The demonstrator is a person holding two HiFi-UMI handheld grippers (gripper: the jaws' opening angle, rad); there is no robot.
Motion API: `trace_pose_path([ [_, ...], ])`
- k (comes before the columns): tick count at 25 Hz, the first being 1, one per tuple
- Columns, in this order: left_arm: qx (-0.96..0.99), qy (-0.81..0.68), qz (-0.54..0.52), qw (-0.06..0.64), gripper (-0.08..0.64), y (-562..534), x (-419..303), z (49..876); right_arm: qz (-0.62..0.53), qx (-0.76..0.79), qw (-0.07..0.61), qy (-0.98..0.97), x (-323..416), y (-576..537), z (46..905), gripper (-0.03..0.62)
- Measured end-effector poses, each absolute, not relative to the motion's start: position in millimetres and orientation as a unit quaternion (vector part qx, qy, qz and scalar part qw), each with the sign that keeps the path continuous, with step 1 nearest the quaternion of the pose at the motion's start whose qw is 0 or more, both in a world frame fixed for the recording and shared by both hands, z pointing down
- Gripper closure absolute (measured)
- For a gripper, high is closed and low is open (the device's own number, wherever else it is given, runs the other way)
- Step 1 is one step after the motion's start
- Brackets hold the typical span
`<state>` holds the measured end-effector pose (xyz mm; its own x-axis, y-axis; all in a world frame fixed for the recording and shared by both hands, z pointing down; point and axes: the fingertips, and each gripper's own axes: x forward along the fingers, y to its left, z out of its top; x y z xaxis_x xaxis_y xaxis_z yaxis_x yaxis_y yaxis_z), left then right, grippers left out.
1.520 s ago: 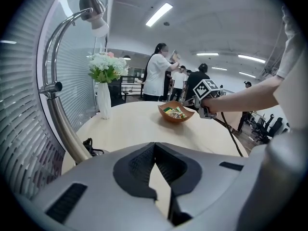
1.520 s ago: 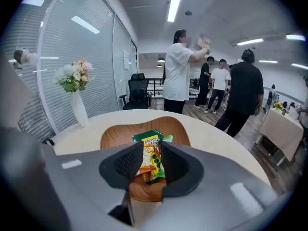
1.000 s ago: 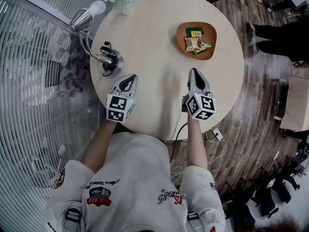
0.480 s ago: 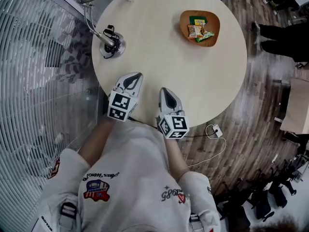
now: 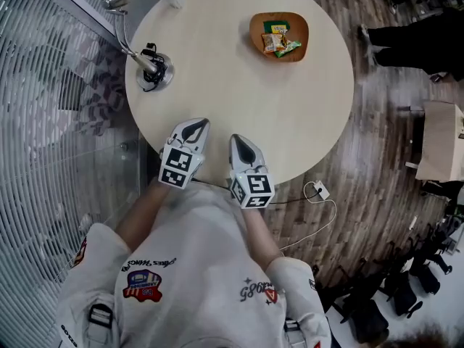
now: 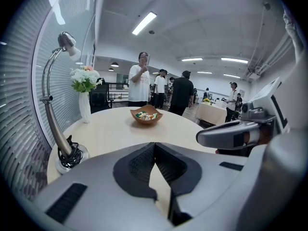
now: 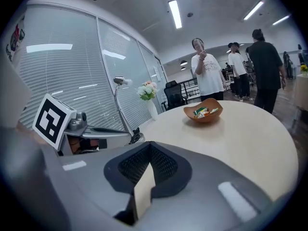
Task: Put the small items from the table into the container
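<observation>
A wooden bowl (image 5: 279, 36) with several snack packets (image 5: 276, 43) in it stands on the far right part of the round pale table (image 5: 290, 114). I also see the bowl (image 6: 146, 115) in the left gripper view and the bowl (image 7: 203, 113) in the right gripper view, far ahead of both sets of jaws. My left gripper (image 5: 196, 124) and right gripper (image 5: 237, 138) sit side by side at the table's near edge, both pointing toward the bowl. The left gripper (image 6: 154, 144) is shut and empty, its tips meeting. The right gripper (image 7: 149, 145) is likewise shut on nothing.
A desk lamp (image 5: 151, 69) with a coiled cord stands at the table's left side, and a vase of flowers (image 6: 84, 97) at the far left. Several people (image 6: 140, 83) stand beyond the table. A glass wall with blinds runs along the left. A cable and adapter (image 5: 319, 191) lie on the floor.
Both grippers have drawn back to the table's near edge. The right one swung left and now sits close beside the left one. Both stayed shut.
</observation>
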<state>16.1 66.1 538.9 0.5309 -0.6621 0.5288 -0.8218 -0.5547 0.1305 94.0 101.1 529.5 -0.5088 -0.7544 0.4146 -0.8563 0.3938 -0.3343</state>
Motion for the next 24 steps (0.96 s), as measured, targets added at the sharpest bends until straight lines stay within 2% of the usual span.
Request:
trace_pose_path([
  [24, 0.858, -0.425, 0.224, 0.183, 0.552, 58, 13, 546, 0.265, 0.494, 0.096, -0.822, 88, 102, 533, 0.592],
])
